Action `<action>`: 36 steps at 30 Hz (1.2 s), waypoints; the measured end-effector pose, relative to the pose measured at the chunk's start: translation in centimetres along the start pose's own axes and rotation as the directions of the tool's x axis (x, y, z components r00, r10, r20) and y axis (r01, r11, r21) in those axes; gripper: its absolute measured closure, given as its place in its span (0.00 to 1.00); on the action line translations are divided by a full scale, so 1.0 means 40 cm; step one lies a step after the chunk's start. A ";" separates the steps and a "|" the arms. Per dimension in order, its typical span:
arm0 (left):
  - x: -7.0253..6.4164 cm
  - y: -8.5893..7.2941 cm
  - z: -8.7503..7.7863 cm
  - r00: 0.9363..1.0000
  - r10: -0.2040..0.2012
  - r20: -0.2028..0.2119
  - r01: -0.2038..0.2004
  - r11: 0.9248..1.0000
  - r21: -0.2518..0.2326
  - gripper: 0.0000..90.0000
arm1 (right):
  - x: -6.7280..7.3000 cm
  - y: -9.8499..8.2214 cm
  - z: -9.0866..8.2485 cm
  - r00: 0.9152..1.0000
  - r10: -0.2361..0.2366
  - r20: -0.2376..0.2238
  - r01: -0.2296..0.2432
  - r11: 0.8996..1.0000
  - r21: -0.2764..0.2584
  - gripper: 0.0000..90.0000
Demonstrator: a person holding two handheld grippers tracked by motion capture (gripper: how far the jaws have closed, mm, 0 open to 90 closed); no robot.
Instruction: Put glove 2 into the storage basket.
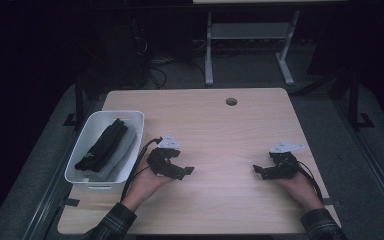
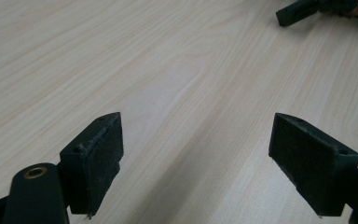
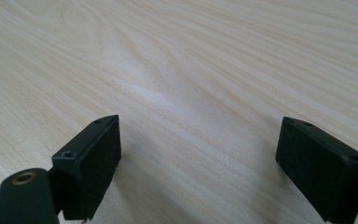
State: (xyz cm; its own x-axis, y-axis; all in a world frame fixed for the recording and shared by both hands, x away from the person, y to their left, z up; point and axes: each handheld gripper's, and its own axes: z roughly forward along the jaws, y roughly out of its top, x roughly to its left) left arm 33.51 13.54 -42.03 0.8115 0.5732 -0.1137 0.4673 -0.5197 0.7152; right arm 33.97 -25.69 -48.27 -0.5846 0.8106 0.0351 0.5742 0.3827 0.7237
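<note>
**Two grippers at rest on a table, jaws apart**

High view: the left gripper (image 1: 179, 171) and right gripper (image 1: 261, 171) lie low over the table (image 1: 220, 125), each held in a hand (image 1: 147, 184), tips turned inward toward one another and well apart. A white bin (image 1: 82, 150) stands just outside the left gripper, at the table's left edge; its long axis runs from the near edge away toward the far one, tilted slightly right. Dark folded cloth (image 1: 104, 144) lies in it along the same axis, over a paler layer; what kind of cloth cannot be made out in the dim light. Plaid sleeves (image 1: 111, 225) are cut off by the frame's bottom edge.

Left gripper view: both jaws stand wide apart with bare wood grain between them; the pads (image 2: 103, 158) grip nothing. The right gripper's tip (image 2: 298, 13) enters at upper right, mostly cropped.

Right gripper view: jaws likewise spread, pads (image 3: 100, 156) empty, over bare table (image 3: 191, 70).
</note>
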 end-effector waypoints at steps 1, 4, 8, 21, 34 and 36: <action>-0.001 -0.004 0.007 1.000 0.001 0.000 -0.001 1.000 0.000 0.19 | 0.000 0.000 0.000 1.000 0.000 0.000 0.000 1.000 0.000 0.15; -0.006 -0.014 0.026 1.000 0.006 -0.007 -0.006 1.000 0.002 0.19 | 0.000 0.000 0.000 1.000 0.001 0.000 -0.001 1.000 0.000 0.15; -0.009 -0.030 0.055 1.000 0.029 -0.010 -0.028 0.999 0.043 0.19 | 0.000 0.000 0.000 1.000 0.000 -0.001 0.000 1.000 0.000 0.15; -0.010 -0.072 0.107 0.999 0.036 -0.032 -0.034 0.998 0.059 0.19 | 0.002 0.000 0.000 1.000 -0.001 -0.004 0.001 1.000 -0.001 0.15; -0.010 -0.087 0.121 0.993 0.103 -0.061 -0.102 0.995 0.011 0.13 | 0.003 0.000 0.000 1.000 -0.001 -0.006 0.001 1.000 -0.002 0.15; -0.010 -0.087 0.121 0.993 0.102 -0.061 -0.101 0.995 0.011 0.13 | 0.003 0.000 0.000 1.000 -0.001 -0.006 0.001 1.000 -0.002 0.15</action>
State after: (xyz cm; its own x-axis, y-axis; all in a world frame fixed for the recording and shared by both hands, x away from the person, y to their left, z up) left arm 33.25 12.06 -47.80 0.8317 0.5552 0.0022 0.3867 -0.5821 0.7152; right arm 33.89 -25.59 -48.27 -0.5885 0.8076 0.0384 0.5727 0.3829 0.7249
